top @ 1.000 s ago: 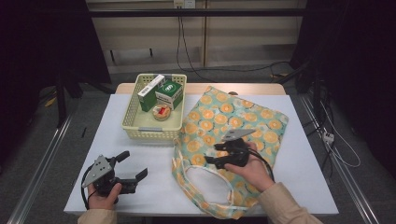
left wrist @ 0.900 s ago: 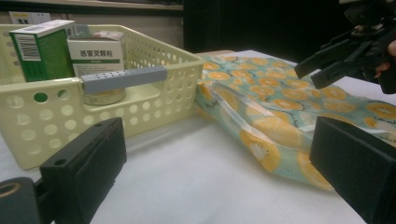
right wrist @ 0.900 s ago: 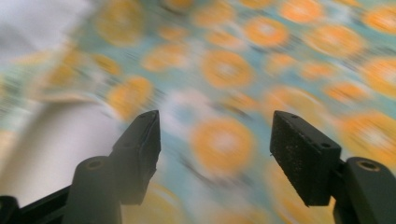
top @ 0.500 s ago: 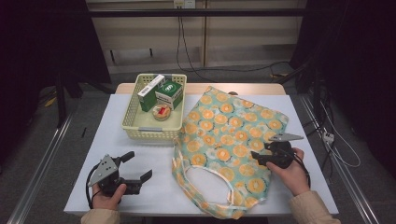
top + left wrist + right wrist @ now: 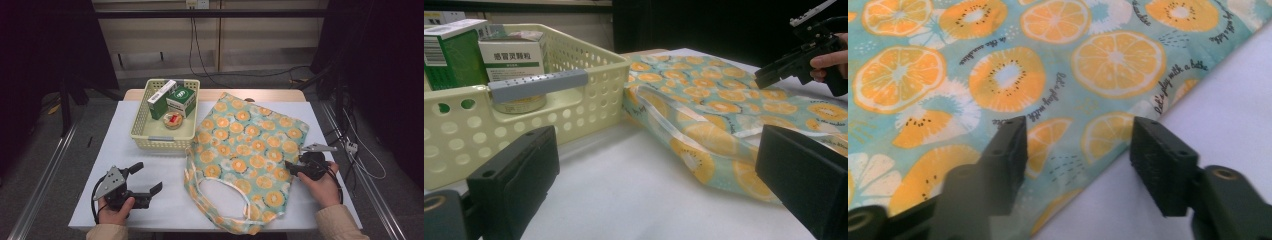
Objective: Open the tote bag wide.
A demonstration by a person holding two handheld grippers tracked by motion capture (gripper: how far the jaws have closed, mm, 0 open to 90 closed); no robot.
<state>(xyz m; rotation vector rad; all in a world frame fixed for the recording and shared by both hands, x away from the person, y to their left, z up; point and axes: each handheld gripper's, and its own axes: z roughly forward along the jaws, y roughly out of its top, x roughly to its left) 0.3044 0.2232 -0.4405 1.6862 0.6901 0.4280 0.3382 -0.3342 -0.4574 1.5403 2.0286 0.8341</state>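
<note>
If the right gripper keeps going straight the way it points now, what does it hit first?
Most likely the fruit-print bag: the right gripper has its open jaws aimed at the fabric near the bag's edge, though the remaining gap is hard to judge.

White table (image 5: 150, 165): basket (image 5: 142, 132), fruit-print bag (image 5: 250, 150).

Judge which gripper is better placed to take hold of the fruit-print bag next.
Right. The right gripper hovers at the fruit-print bag's right edge, jaws apart over the fabric, having just been closing. The left gripper sits open on bare table, apart from the bag.
</note>
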